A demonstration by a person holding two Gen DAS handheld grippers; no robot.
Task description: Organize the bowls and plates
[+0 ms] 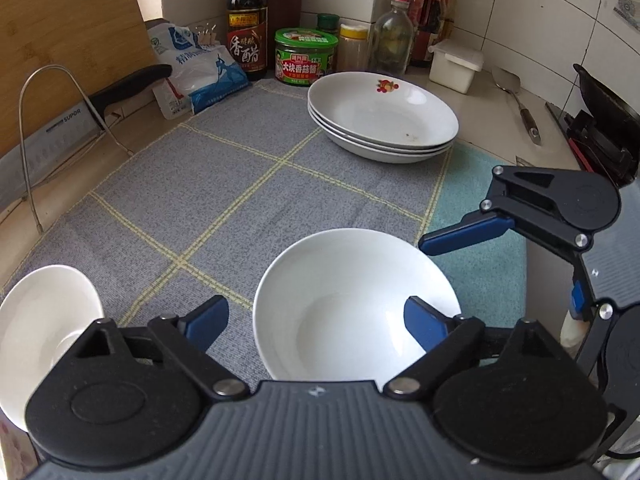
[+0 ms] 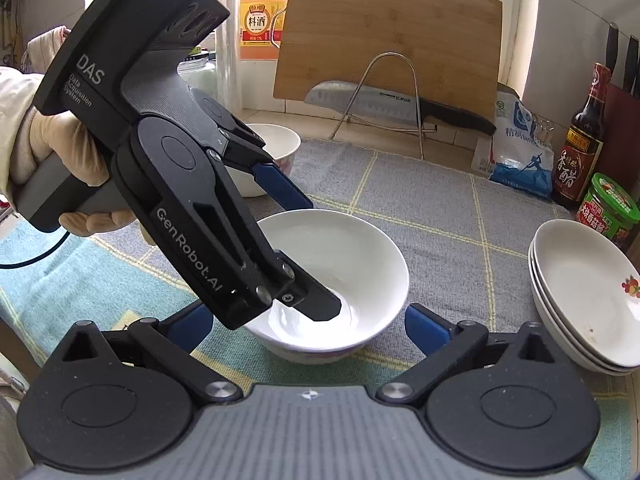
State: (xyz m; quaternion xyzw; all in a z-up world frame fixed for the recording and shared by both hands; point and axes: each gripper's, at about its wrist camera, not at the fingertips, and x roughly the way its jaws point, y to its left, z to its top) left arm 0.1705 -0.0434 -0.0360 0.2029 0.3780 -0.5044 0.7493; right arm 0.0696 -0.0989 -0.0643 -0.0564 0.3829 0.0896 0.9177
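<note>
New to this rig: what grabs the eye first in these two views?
The white bowl at the middle of the grey mat, with the left gripper open astride its rim and the right gripper open at its near side. Next, the stack of plates at the mat's far corner, in front of the jars and bottles. A second bowl sits off at the mat's edge.

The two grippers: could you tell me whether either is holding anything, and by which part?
Nothing is held. The left gripper and right gripper both stand open about the round white ceramic bowl.
</note>
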